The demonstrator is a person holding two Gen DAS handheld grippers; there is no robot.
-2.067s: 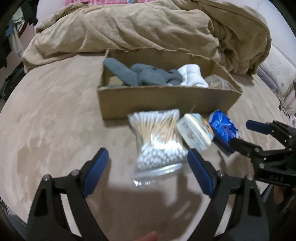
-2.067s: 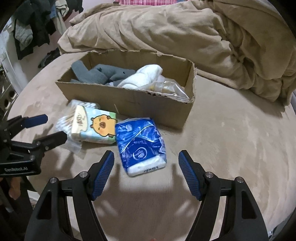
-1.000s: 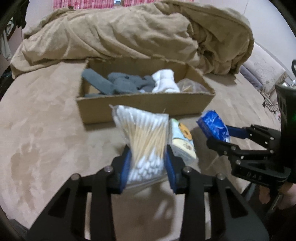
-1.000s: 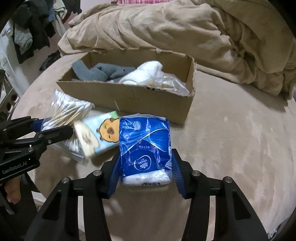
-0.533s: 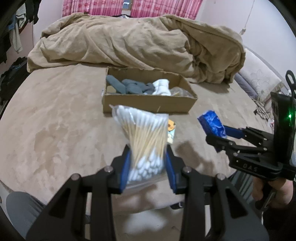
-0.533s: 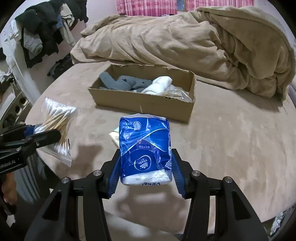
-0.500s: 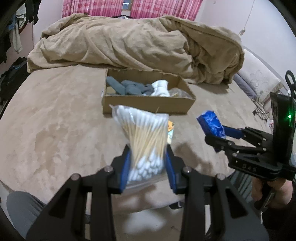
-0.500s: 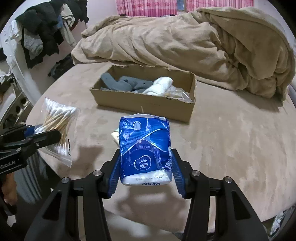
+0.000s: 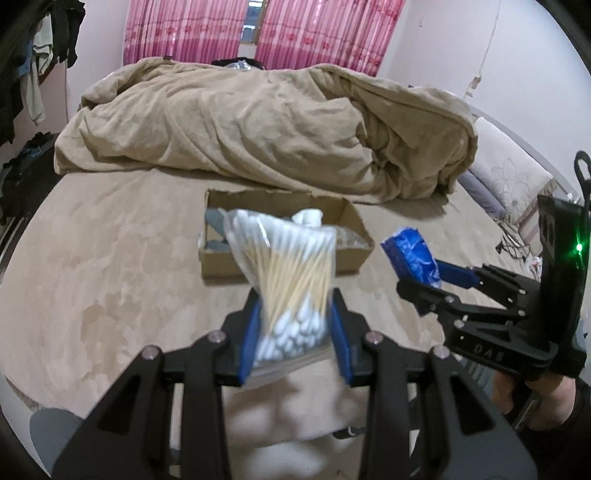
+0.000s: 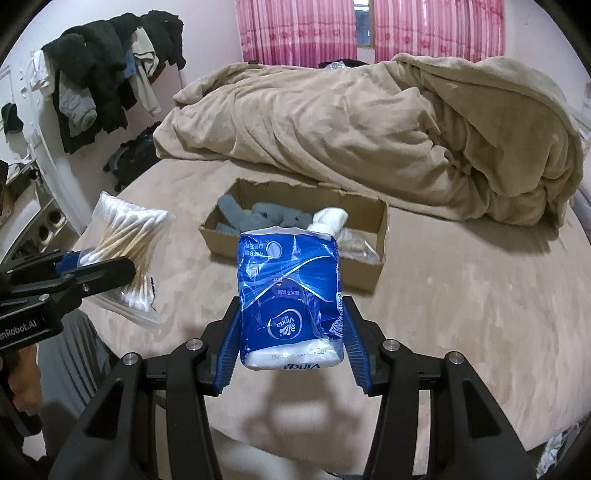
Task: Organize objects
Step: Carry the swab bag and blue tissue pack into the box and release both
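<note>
1. Bedroom: beige bed [image 10: 461, 295] with a heaped duvet [image 10: 369, 122], pink curtains [image 9: 317, 33] behind, dark clothes [image 10: 96, 77] hanging at left.
2. Left gripper [image 9: 293, 332]: jaws closed on a clear swab bag [image 9: 290, 280], held in the air in front of the box [image 9: 347, 258].
3. Right gripper [image 10: 291, 343]: jaws clamped on a blue tissue pack [image 10: 290, 295], also held in the air.
4. Hidden: both items screen the box front; grey socks [image 10: 258, 218] and a white sock [image 10: 328, 219] show only partly.
5. Writing: "Vinda" on the pack, upside down; the other print is too small to read.
</note>
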